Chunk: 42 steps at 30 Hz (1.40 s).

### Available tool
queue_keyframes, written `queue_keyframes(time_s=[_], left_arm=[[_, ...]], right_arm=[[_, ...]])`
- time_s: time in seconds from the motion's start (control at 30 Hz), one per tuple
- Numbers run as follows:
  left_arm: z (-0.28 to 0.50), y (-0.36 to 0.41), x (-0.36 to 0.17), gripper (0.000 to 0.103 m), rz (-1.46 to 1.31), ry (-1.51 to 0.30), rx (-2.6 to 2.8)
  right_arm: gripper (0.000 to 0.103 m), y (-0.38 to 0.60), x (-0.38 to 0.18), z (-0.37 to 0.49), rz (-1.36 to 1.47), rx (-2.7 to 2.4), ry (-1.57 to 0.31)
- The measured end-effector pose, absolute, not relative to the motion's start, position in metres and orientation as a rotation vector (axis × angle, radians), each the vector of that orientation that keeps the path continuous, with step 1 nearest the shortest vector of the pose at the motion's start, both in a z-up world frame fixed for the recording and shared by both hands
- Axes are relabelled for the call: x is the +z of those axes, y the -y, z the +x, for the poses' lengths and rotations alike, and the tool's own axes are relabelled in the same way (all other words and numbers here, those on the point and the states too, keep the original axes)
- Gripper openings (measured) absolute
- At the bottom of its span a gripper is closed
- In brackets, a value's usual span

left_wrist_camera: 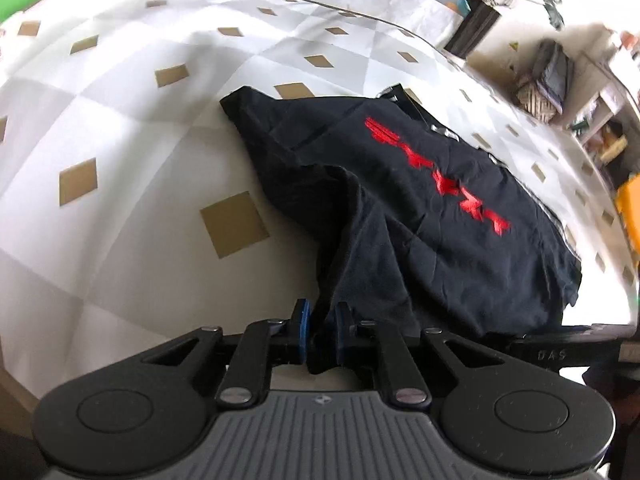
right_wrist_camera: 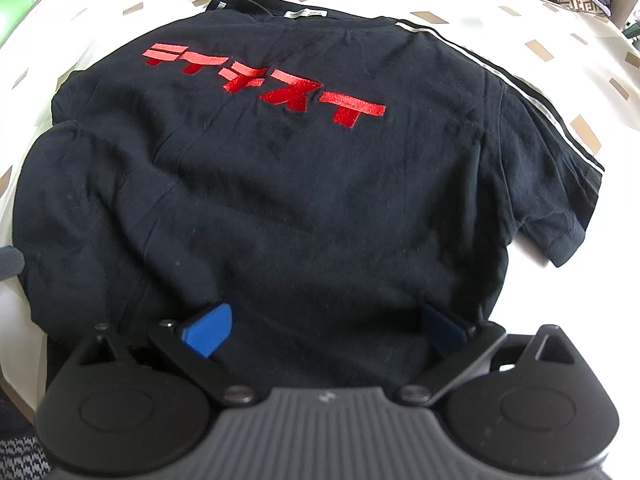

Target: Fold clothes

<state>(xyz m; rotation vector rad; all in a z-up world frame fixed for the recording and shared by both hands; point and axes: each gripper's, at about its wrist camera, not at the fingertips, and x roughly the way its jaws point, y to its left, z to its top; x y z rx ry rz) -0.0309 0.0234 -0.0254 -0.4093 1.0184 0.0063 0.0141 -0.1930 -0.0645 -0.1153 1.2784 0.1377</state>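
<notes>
Black T-shirt (right_wrist_camera: 280, 184) flat on patterned tablecloth (left_wrist_camera: 120, 140), collar at 12 o'clock. Left gripper (left_wrist_camera: 320, 334) clenched on bunched side fabric. Right gripper (right_wrist_camera: 324, 328) spread wide, grasping nothing, above hem. Step likely first side fold; next calls for carrying pinched edge toward 3 o'clock.
</notes>
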Motion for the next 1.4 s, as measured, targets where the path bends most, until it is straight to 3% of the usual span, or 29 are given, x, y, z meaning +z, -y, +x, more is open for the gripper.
queue_keyframes(time_s=[0.07, 0.13, 0.3, 0.47, 0.6, 0.7, 1.4], left_arm=[[-0.03, -0.02, -0.024, 0.011, -0.387, -1.003, -0.006], [-0.028, -0.02, -0.025, 0.021, -0.41, -1.004, -0.008], [-0.02, -0.019, -0.029, 0.03, -0.426, -1.015, -0.008], [-0.014, -0.016, -0.037, 0.026, -0.442, -1.037, -0.001], [-0.015, -0.017, -0.042, 0.006, -0.446, -1.04, 0.02], [-0.019, -0.018, -0.037, 0.003, -0.418, -1.038, 0.031], [-0.064, -0.054, -0.038, 0.007, -0.178, -1.242, 0.281]], right_arm=[[0.101, 0.193, -0.065, 0.014, -0.115, 0.138, -1.279], [0.101, 0.193, -0.065, 0.014, -0.115, 0.138, -1.279], [0.101, 0.192, -0.065, 0.015, -0.116, 0.137, -1.279], [0.102, 0.191, -0.065, 0.015, -0.117, 0.138, -1.278], [0.102, 0.191, -0.065, 0.015, -0.117, 0.139, -1.276], [0.102, 0.191, -0.065, 0.015, -0.117, 0.141, -1.276], [0.102, 0.195, -0.066, 0.016, -0.123, 0.156, -1.285]])
